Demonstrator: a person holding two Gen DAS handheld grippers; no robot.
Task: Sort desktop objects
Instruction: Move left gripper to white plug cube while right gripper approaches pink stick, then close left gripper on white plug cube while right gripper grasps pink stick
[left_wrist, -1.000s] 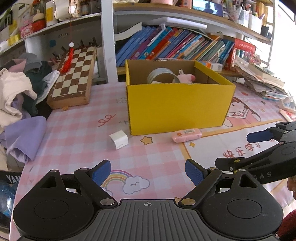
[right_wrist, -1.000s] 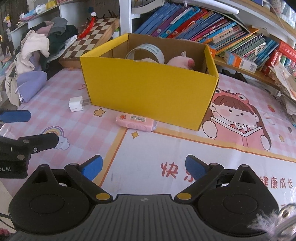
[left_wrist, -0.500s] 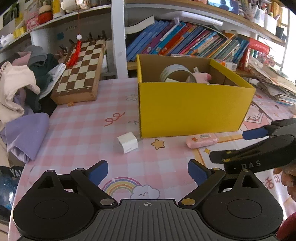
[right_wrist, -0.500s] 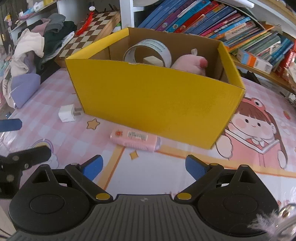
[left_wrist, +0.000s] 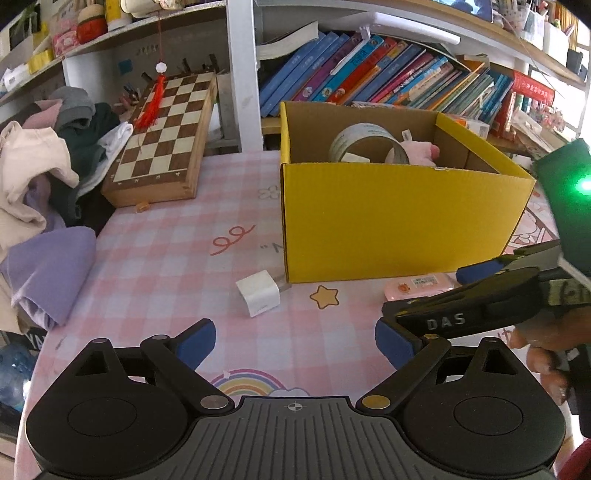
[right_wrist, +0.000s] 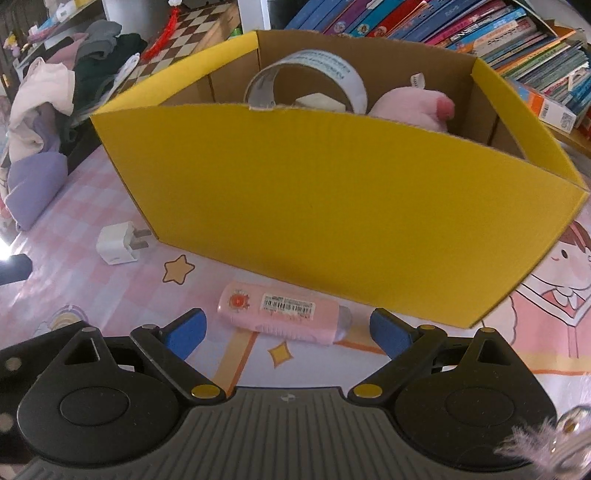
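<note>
Right in front of the yellow box (right_wrist: 332, 206) lies a pink bottle (right_wrist: 282, 314) on its side, its barcode label facing up and its clear cap pointing right. It rests on the pink checked tablecloth (left_wrist: 166, 258), close to the box's front wall but not touching it as far as the right wrist view shows. The right gripper (right_wrist: 287, 329) hovers just before the bottle with its blue-padded fingers (right_wrist: 184, 332) spread wide, one on either side of the bottle's ends, holding nothing. In the left wrist view the same bottle (left_wrist: 417, 286) shows partly behind the right gripper's black arm.

A white plug (right_wrist: 120, 243) sits to the left of the bottle, near the box's front left corner, its two metal prongs pointing toward the box. In the left wrist view the plug (left_wrist: 258, 292) lies ahead of the left gripper (left_wrist: 295, 341), whose fingers (left_wrist: 195, 341) are likewise wide apart and empty.

Inside the box stand a large roll of tape (right_wrist: 310, 79) on edge and a pink plush toy (right_wrist: 413, 110) to its right.

Farther off, a folded chessboard (left_wrist: 162, 136) rests tilted at the back left of the table, a red tassel (left_wrist: 149, 107) hanging over it. A heap of clothes (left_wrist: 44, 177) lies at the left edge, and a row of leaning books (left_wrist: 369, 81) fills the shelf behind the box.
</note>
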